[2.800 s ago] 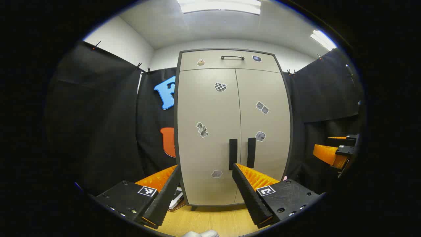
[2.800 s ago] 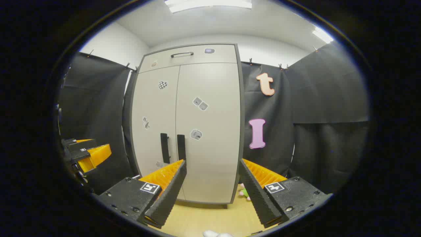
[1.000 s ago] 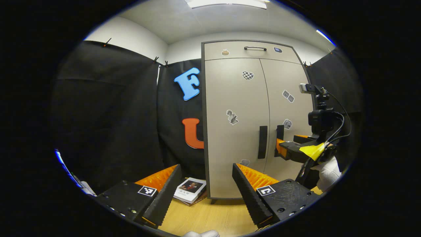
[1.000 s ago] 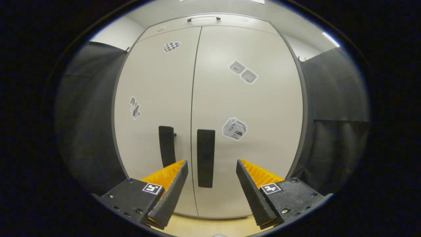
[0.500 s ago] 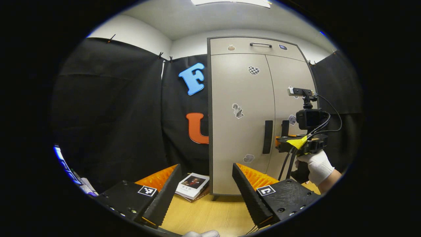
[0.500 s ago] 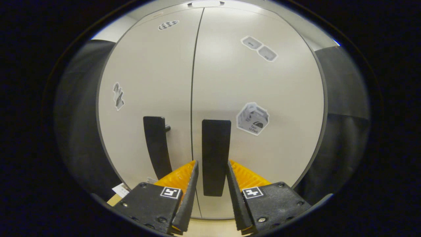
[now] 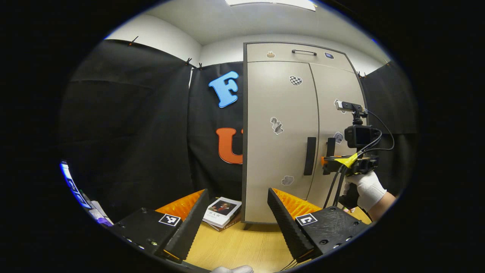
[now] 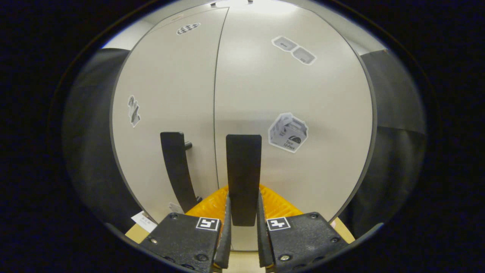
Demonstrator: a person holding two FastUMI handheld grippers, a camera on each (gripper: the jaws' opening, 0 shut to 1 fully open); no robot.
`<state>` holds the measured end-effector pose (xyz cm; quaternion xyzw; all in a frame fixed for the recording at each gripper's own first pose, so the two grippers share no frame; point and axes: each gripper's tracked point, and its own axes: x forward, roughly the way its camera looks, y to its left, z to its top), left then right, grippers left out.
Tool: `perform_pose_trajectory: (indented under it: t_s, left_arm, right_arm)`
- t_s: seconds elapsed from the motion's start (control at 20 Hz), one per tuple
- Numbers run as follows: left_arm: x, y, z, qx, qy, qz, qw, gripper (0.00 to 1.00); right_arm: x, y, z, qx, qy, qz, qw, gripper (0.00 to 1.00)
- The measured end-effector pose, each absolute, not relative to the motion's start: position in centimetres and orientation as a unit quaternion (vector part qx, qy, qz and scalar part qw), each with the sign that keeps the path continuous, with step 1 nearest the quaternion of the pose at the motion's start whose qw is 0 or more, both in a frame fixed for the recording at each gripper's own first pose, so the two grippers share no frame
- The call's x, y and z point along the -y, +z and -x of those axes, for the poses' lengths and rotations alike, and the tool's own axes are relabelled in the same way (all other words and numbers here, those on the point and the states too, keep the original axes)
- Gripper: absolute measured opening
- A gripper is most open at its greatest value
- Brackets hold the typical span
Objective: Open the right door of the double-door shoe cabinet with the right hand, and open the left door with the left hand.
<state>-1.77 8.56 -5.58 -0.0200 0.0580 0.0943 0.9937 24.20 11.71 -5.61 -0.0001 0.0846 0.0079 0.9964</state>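
Observation:
The beige shoe cabinet (image 7: pixel 280 113) stands with both doors closed, and each door carries a black vertical handle by the centre seam. My right gripper (image 8: pixel 242 201) is shut on the right door's handle (image 8: pixel 243 170), a finger pressing each side of its lower end. The left door's handle (image 8: pixel 175 170) stands free beside it. In the left gripper view a white-gloved hand (image 7: pixel 365 189) holds the right gripper (image 7: pixel 329 163) at the right handle (image 7: pixel 330 146). My left gripper (image 7: pixel 237 190) is open, well back from the cabinet, with the left handle (image 7: pixel 310 155) up and to its right.
A small stack of books (image 7: pixel 221 212) lies on the wooden floor (image 7: pixel 242 242) at the cabinet's left foot. Above the doors is a drawer with a handle (image 7: pixel 303 52). Black cloth walls close in on both sides of the cabinet.
My right gripper has come up to the right door's handle and its fingers have shut on it. My left gripper has stayed back, open, its view drifting slightly.

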Motion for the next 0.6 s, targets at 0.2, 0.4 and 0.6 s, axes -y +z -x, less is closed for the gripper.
perform_pose_trajectory:
  t_s: [0.2,0.4,0.6]
  left_arm:
    - [-8.3,-5.4,1.8,-0.055,0.087,0.020,0.994,0.94]
    - [-8.0,-5.2,1.7,-0.053,0.069,0.017,0.996,0.95]
    - [-7.3,-4.8,1.5,-0.050,0.042,0.013,0.998,0.95]
  right_arm:
    - [-10.8,-5.7,-21.0,-0.082,0.021,-0.007,0.996,0.29]
    - [-9.5,-5.8,-17.6,-0.078,0.027,-0.010,0.997,0.28]
    - [-7.8,-5.9,-14.4,-0.075,0.026,-0.017,0.997,0.26]
